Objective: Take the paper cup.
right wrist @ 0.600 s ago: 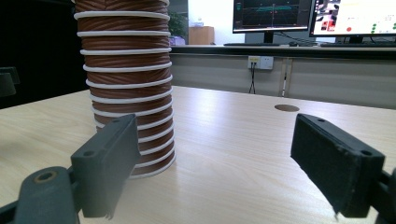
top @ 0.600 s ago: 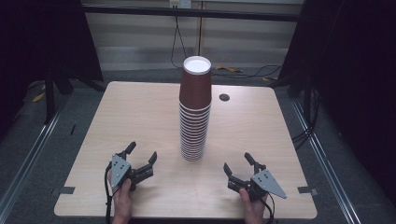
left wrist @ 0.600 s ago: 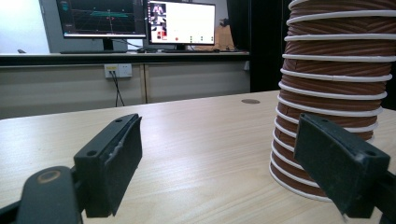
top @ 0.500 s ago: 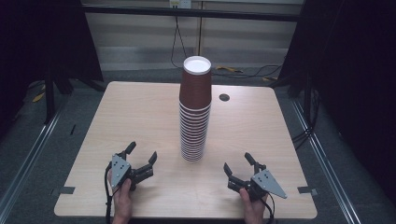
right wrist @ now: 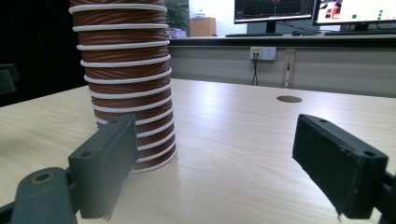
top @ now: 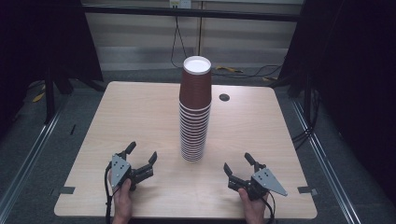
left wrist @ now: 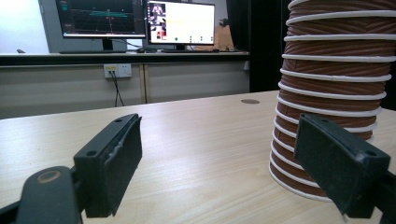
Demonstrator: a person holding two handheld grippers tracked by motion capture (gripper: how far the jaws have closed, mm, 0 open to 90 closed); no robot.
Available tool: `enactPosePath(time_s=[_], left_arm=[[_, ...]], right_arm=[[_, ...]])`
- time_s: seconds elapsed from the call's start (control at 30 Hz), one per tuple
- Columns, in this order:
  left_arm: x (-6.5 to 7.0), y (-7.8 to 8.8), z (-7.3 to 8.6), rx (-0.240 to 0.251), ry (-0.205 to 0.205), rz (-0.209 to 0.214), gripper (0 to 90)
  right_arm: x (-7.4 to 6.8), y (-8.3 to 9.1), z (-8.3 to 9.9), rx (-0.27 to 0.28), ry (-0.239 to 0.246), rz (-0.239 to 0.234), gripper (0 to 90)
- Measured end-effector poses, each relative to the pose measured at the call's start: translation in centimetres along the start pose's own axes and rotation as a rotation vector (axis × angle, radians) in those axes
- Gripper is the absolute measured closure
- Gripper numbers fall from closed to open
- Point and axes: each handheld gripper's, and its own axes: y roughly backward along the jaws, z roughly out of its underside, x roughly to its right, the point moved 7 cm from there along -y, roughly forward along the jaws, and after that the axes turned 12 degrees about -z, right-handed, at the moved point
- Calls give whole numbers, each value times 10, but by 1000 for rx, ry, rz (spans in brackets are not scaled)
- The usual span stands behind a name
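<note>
Wooden table (top: 140, 116): cup stack (top: 195, 112) central, bare margins around both grippers.

Brown cup stack (top: 195, 109) (white rims), pale wooden table (top: 140, 116).

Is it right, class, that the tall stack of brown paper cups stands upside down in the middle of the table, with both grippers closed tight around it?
Not quite. The stack of brown paper cups does stand upside down mid-table, but the left gripper and right gripper are open and apart from it, as the high view shows.

Lab or test room: lit computer monitors (left wrist: 180, 22) on long bench beyond left gripper (left wrist: 224, 172), dark frame rig around pale wooden table (top: 135, 121).
</note>
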Motion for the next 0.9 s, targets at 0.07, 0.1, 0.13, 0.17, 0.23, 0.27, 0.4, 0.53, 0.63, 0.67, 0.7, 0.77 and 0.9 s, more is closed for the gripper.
enactPosePath(time_s=[0.07, 0.1, 0.13, 0.17, 0.23, 0.27, 0.4, 0.53, 0.63, 0.67, 0.7, 0.77, 0.9], left_arm=[[0, 0, 0, 0, 0, 0, 153], [0, 0, 0, 0, 0, 0, 153], [0, 0, 0, 0, 0, 0, 153], [0, 0, 0, 0, 0, 0, 153], [0, 0, 0, 0, 0, 0, 153], [0, 0, 0, 0, 0, 0, 153], [0, 0, 0, 0, 0, 0, 153], [0, 0, 0, 1, 0, 0, 153], [0, 0, 0, 0, 0, 1, 153], [0, 0, 0, 0, 0, 0, 153], [0, 0, 0, 0, -1, 0, 153], [0, 0, 0, 0, 0, 0, 153], [0, 0, 0, 1, 2, 4, 153]], right_arm=[[-1, 0, 0, -7, -5, -10, 133], [-1, 0, 0, -7, -5, -10, 133], [-1, -1, 1, -14, -10, -24, 134], [-2, -1, 1, -18, -14, -32, 136], [-2, -1, 1, -24, -19, -38, 136], [-3, -2, 1, -29, -29, -48, 141], [-4, -4, 0, -45, -50, -82, 147], [-5, -5, -5, -54, -54, -103, 163], [-5, -5, -13, -52, -44, -111, 167], [-4, -6, -16, -49, -39, -110, 168], [-3, -6, -20, -42, -35, -111, 169], [-3, -7, -23, -36, -40, -119, 169], [-2, -11, -36, -33, -21, -122, 187]])
